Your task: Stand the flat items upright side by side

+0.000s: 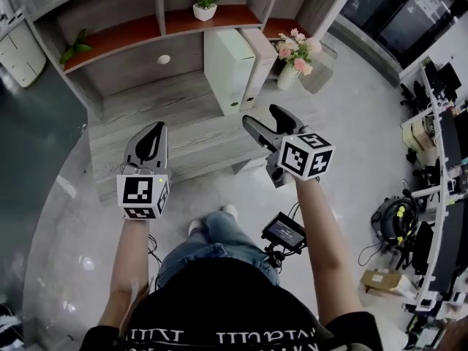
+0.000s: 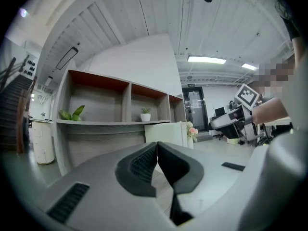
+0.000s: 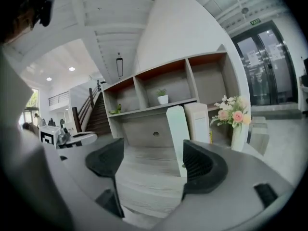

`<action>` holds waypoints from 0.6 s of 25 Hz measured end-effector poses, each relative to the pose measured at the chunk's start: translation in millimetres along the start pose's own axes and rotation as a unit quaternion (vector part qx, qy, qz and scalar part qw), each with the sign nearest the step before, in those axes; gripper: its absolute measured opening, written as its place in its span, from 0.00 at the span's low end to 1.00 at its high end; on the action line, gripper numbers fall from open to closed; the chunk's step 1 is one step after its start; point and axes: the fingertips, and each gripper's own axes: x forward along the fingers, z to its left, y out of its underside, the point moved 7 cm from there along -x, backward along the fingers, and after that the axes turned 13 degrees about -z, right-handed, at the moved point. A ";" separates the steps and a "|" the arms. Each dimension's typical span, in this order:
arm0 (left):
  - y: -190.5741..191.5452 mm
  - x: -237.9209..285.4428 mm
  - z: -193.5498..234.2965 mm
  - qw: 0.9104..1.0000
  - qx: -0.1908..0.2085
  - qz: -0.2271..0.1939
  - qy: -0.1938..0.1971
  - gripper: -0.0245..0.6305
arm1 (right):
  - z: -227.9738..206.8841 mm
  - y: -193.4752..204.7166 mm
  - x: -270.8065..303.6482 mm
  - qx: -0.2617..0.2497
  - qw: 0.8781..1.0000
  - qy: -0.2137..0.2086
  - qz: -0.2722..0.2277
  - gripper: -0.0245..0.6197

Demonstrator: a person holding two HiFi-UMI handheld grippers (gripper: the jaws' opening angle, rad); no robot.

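Observation:
Two flat box files stand upright side by side on the wooden shelf unit's lower ledge (image 1: 168,134): a pale green one (image 1: 228,68) (image 3: 177,129) and a white one (image 1: 256,58) (image 3: 200,121) on its right, touching. My left gripper (image 1: 150,143) (image 2: 157,150) hovers over the ledge's left part, jaws shut with nothing between them. Over the ledge's right front, short of the files, my right gripper (image 1: 266,126) (image 3: 151,160) is open and empty.
A vase of pink flowers (image 1: 295,61) stands right of the files. A small potted plant (image 1: 205,6) and a green leaf (image 1: 74,47) sit on the red upper shelf. A glossy floor lies below; desks and cables (image 1: 398,221) are at the right.

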 end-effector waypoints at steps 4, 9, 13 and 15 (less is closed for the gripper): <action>-4.4 -1.1 -8.7 1.000 0.006 -0.004 -0.005 0.06 | 0.5 -5.6 -9.3 -0.030 0.999 -0.001 -0.020 0.65; -13.7 7.9 -18.9 1.000 0.014 -0.011 -0.017 0.06 | -8.6 -15.8 -16.4 -0.047 0.998 -0.018 -0.035 0.65; -24.2 19.9 -31.8 0.999 0.021 -0.018 -0.022 0.06 | -20.6 -30.0 -22.2 -0.065 0.997 -0.027 -0.044 0.64; -29.3 26.1 -38.6 0.999 0.025 -0.023 -0.024 0.06 | -29.0 -38.1 -25.8 -0.073 0.996 -0.022 -0.053 0.57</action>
